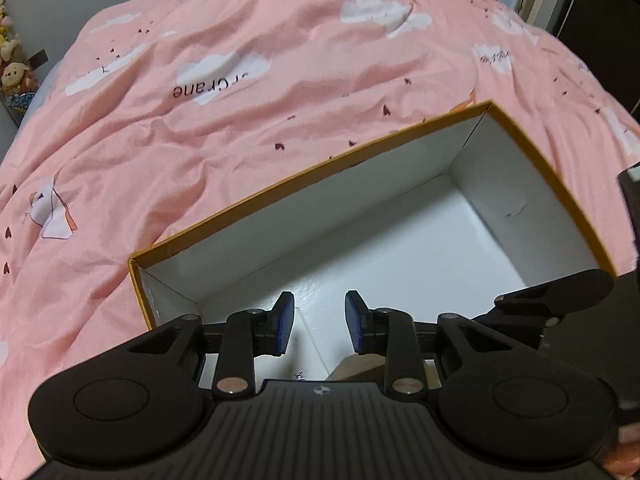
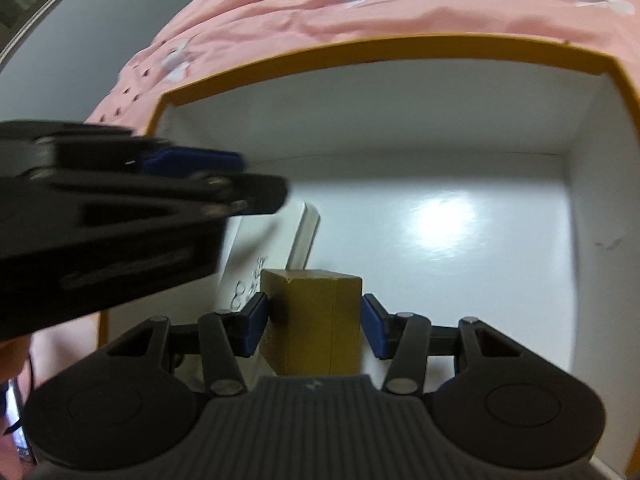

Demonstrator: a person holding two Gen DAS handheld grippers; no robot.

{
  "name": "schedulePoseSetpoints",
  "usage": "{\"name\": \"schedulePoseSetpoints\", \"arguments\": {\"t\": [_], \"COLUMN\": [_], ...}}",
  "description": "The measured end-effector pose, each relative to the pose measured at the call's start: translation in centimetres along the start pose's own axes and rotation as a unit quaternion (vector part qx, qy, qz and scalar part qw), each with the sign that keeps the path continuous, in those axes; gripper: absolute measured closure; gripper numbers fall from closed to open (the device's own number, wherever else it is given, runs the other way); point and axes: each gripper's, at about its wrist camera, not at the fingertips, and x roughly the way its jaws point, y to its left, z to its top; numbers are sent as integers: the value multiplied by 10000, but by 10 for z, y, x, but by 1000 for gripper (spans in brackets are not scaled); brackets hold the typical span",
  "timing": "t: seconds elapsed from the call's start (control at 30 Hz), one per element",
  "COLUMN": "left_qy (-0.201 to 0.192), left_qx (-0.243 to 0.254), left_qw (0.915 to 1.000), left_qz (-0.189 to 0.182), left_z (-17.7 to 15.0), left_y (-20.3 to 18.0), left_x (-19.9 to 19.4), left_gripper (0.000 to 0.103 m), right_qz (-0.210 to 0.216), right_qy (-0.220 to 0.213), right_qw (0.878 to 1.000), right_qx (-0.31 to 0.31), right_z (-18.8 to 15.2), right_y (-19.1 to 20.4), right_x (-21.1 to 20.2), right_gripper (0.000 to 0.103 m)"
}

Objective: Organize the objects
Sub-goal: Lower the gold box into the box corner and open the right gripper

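A large open box with an orange rim and a white inside lies on a pink bedspread. My right gripper is shut on a small brown carton, held upright low inside the large box. A flat white box with printed marks lies on the floor of the large box, just left of the carton. My left gripper hangs over the near left part of the large box, open, with nothing between its blue pads. It shows blurred in the right wrist view. The carton's corner peeks out under the left gripper.
The bedspread, printed with white clouds and small hearts, stretches around the box. Soft toys line a wall at the far left. Dark furniture stands beyond the bed's far right. The right half of the large box's floor is bare white.
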Motion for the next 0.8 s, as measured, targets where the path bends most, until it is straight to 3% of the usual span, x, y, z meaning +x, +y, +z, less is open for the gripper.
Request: {"name": "schedulePoseSetpoints", "arguments": {"t": [0.13, 0.3, 0.47, 0.67, 0.8], "left_qy": [129, 272, 489, 734, 817], "left_qx": [129, 473, 800, 1123, 1217], "left_qw": [9998, 9983, 9948, 9884, 9860], "left_qz": [87, 196, 391, 715, 799], "left_z": [0, 3, 5, -1, -6], "left_y": [2, -4, -9, -12, -10], "left_x": [12, 31, 51, 61, 60], "left_gripper": [70, 71, 78, 89, 89], "right_qz": [107, -418, -617, -1028, -1015], "right_qy": [33, -208, -328, -457, -408], "right_qw": [9999, 9977, 9952, 9806, 9760], "right_qx": [-115, -493, -687, -1603, -1882], "right_z": [2, 6, 16, 17, 22], "right_y": [2, 1, -12, -10, -12], "right_x": [2, -9, -16, -16, -14], "right_gripper": [51, 51, 51, 51, 51]}}
